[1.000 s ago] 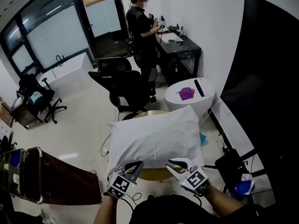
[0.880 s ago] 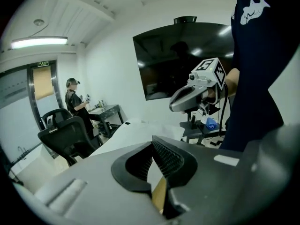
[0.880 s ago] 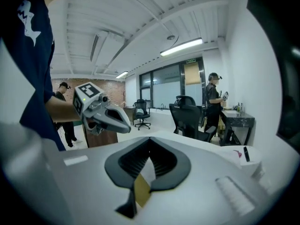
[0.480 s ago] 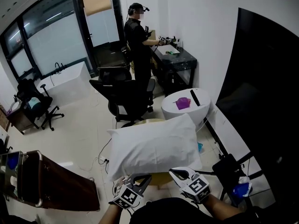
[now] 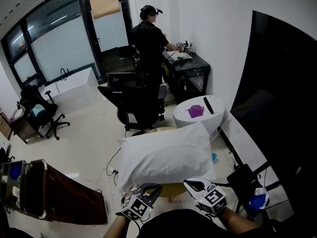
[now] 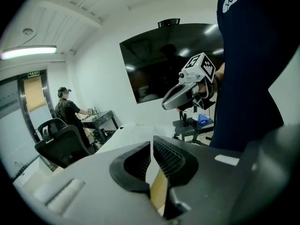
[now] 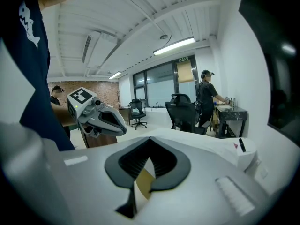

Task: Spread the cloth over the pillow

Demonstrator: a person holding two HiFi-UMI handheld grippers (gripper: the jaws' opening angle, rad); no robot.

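A white pillow (image 5: 166,153) lies on a small round wooden table (image 5: 171,188) in front of me. A white cloth covers it, and I cannot tell the two apart by colour. In the head view my left gripper (image 5: 156,188) is at the pillow's near edge, left of centre. My right gripper (image 5: 188,183) is at the same edge, right of centre. The left gripper view shows the left gripper (image 6: 151,148) shut on a thin white fold of cloth. In the right gripper view the right gripper (image 7: 148,150) is shut on the white edge too.
Behind the pillow stands a round white side table (image 5: 218,114) with a purple object (image 5: 195,111) and a black bar on it. Beyond is a black office chair (image 5: 132,96), with a person (image 5: 150,38) at a black desk. A large dark screen (image 5: 282,98) fills the right, a brown wooden piece (image 5: 64,192) the left.
The right gripper's jaws stood apart a second ago and are now closed on the cloth's near edge. The left gripper has shifted a little to the right along that edge.
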